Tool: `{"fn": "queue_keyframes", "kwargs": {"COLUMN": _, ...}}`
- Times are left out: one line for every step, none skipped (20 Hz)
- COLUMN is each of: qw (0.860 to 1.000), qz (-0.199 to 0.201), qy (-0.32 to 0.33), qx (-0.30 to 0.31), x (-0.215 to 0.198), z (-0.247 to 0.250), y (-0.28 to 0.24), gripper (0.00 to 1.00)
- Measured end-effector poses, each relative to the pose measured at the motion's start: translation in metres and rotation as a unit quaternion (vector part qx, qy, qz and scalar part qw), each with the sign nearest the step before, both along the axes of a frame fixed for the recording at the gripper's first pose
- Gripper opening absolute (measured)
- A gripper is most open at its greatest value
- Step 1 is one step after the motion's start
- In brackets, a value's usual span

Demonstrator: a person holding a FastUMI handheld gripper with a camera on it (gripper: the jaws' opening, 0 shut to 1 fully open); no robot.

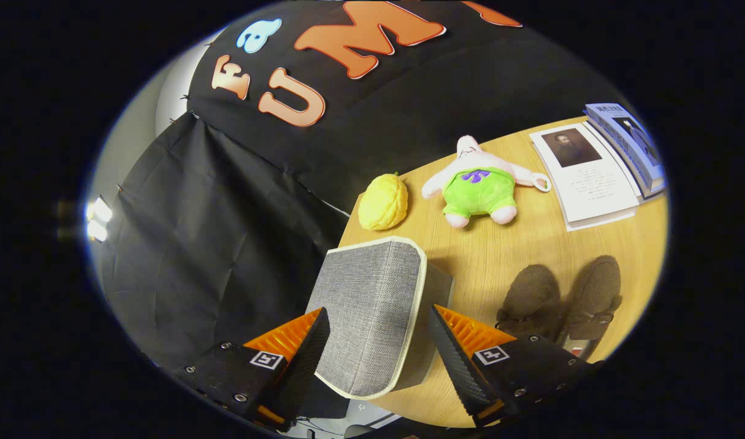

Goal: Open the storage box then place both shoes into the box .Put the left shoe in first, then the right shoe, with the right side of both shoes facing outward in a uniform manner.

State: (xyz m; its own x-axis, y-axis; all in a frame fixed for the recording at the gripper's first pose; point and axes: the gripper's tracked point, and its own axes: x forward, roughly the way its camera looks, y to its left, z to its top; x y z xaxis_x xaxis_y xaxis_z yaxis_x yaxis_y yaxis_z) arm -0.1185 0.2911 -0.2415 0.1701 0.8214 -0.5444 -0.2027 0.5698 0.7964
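The claw (378,341) stands open, its fingers either side of the grey fabric storage box (372,311) but apart from it. The box lies at the near edge of the worktop (500,256), lid closed. It looks light and soft-walled — best taken by the cream-piped lid rim. Its long axis runs toward 12 o'clock. At 2 o'clock, the two dark shoes (558,302) lie side by side, toes pointing away; likely soft — grip by the collar.
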Motion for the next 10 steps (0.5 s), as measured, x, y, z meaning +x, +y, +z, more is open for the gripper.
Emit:
{"fn": "queue_keyframes", "kwargs": {"qw": 1.0, "qz": 0.008, "qy": 0.008, "qx": 0.005, "x": -0.002, "z": -0.005, "y": 0.004, "gripper": 0.98}}
{"fn": "queue_keyframes", "kwargs": {"qw": 1.0, "qz": 0.013, "qy": 0.02, "qx": 0.005, "x": -0.007, "z": -0.011, "y": 0.005, "gripper": 0.98}}
{"fn": "queue_keyframes", "kwargs": {"qw": 0.999, "qz": 0.02, "qy": 0.03, "qx": 0.008, "x": -0.012, "z": -0.017, "y": 0.009, "gripper": 0.98}}
{"fn": "queue_keyframes", "kwargs": {"qw": 0.999, "qz": 0.023, "qy": 0.042, "qx": 0.008, "x": -0.017, "z": -0.024, "y": 0.013, "gripper": 0.98}}
{"fn": "queue_keyframes", "kwargs": {"qw": 0.998, "qz": 0.027, "qy": 0.051, "qx": 0.014, "x": -0.02, "z": -0.027, "y": 0.017, "gripper": 0.98}}
{"fn": "queue_keyframes", "kwargs": {"qw": 0.998, "qz": 0.028, "qy": 0.061, "qx": 0.019, "x": -0.024, "z": -0.029, "y": 0.022, "gripper": 0.98}}
{"fn": "queue_keyframes", "kwargs": {"qw": 0.997, "qz": 0.03, "qy": 0.067, "qx": 0.025, "x": -0.026, "z": -0.031, "y": 0.027, "gripper": 0.98}}
{"fn": "queue_keyframes", "kwargs": {"qw": 0.996, "qz": 0.031, "qy": 0.073, "qx": 0.029, "x": -0.027, "z": -0.034, "y": 0.031, "gripper": 0.98}}
{"fn": "queue_keyframes", "kwargs": {"qw": 0.996, "qz": 0.029, "qy": 0.076, "qx": 0.033, "x": -0.027, "z": -0.036, "y": 0.035, "gripper": 0.98}}
{"fn": "queue_keyframes", "kwargs": {"qw": 0.996, "qz": 0.027, "qy": 0.08, "qx": 0.036, "x": -0.028, "z": -0.04, "y": 0.038, "gripper": 0.98}}
